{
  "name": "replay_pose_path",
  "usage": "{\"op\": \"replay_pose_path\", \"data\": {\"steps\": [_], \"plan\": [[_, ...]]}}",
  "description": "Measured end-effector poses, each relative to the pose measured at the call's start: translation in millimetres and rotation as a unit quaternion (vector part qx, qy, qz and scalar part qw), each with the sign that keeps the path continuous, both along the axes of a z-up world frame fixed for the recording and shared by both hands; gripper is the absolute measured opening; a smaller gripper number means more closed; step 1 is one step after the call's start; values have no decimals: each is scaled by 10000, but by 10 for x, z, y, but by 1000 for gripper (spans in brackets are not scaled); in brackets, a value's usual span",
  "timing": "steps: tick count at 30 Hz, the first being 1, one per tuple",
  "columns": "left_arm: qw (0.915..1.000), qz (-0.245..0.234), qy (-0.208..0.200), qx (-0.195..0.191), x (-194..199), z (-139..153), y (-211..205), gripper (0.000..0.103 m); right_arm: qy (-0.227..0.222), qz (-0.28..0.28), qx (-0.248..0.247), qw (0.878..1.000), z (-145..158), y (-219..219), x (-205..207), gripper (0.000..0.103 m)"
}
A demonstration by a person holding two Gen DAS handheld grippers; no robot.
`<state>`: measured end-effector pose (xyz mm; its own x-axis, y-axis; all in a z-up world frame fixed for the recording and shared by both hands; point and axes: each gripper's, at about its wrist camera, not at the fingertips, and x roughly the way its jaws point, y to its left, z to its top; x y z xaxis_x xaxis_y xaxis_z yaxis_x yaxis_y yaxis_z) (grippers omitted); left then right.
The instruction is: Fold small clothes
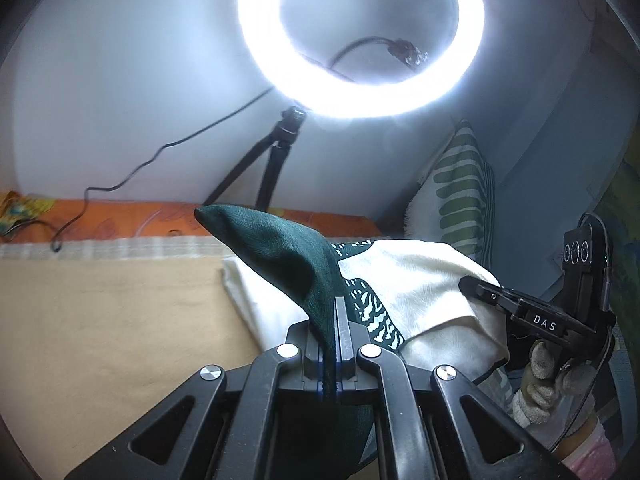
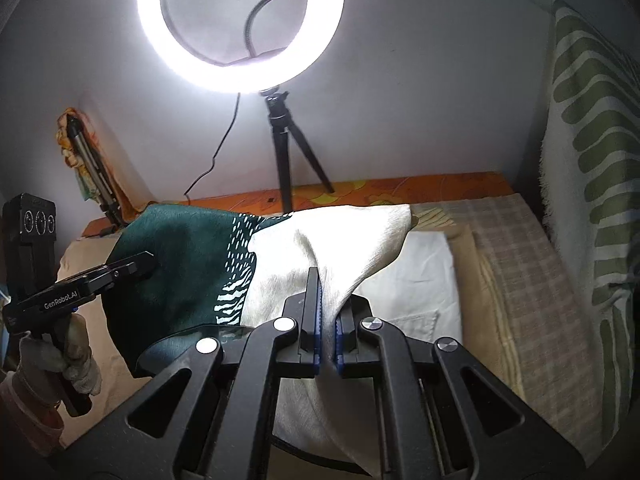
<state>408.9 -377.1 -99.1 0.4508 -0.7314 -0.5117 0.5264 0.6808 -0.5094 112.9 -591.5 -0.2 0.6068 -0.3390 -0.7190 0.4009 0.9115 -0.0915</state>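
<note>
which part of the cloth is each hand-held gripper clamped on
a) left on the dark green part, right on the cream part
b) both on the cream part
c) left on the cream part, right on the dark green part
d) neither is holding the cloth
a: the left hand-held gripper is shut on the dark green end of the cloth, while the right hand-held gripper pinches its cream end, the cloth lifted between them.

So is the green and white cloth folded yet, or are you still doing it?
Still doing it. Done: a white cloth already lies flat on the bed, though I can't tell if it is fully folded. In hand: the left gripper pinches the green end of the cloth and the right gripper pinches its white end, holding it up off the bed. Left: bring the ends together and lay it down.
</note>
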Motion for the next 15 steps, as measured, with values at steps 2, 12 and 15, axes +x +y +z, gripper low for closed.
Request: {"op": "replay_pose_path", "data": {"steps": [2,12,15], "plan": [[10000,-21,-8,38,68,-41,-200,0,-39,-98,-64,9999,19,-164,-14,6],[9990,3,58,433,247,-371,-651,0,-82,-343,5,9994,-211,-710,28,6],[9975,86,232,668,247,-487,-685,20,82,-387,1,9992,-343,-787,53,6]]}}
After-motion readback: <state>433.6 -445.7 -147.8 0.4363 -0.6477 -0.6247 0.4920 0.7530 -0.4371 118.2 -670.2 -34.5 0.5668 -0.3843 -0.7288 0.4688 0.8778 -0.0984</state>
